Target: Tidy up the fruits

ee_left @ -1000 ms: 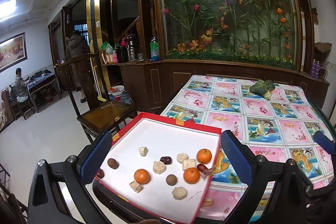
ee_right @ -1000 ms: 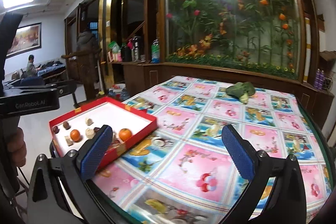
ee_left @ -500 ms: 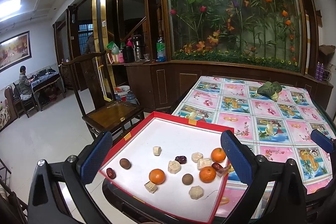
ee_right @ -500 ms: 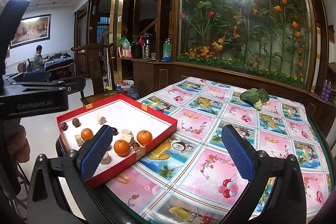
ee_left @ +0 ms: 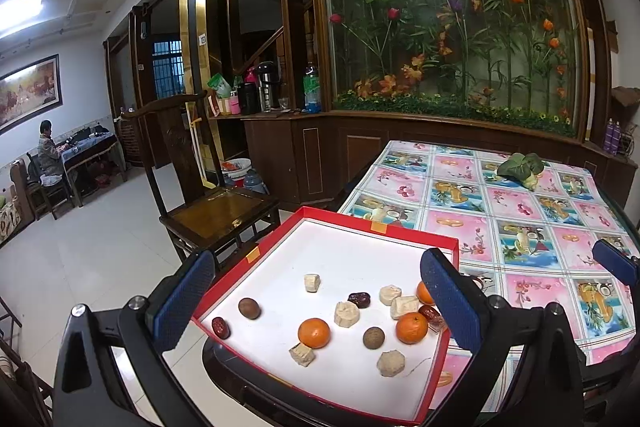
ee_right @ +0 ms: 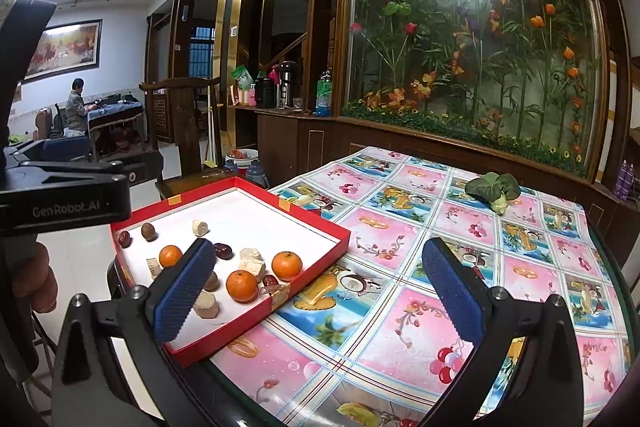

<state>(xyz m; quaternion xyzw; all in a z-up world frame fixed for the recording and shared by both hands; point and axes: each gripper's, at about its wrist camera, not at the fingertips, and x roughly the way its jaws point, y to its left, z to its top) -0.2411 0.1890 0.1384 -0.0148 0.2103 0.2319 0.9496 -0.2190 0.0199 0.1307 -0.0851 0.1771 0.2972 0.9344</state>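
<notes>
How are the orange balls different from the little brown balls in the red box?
The oranges are bright orange, while the brown balls are dull brown. The oranges look bigger than the brown balls. There are three oranges and two brown balls. Both kinds are round, lie loose in the red box, and neither gripper touches them.

1. The tray lies at the table's near-left corner, overhanging the edge;
2. the oranges, dates and cakes lie in the tray's near half;
3. a leafy vegetable lies near the table's far edge;
4. a chair stands left of the table.
</notes>
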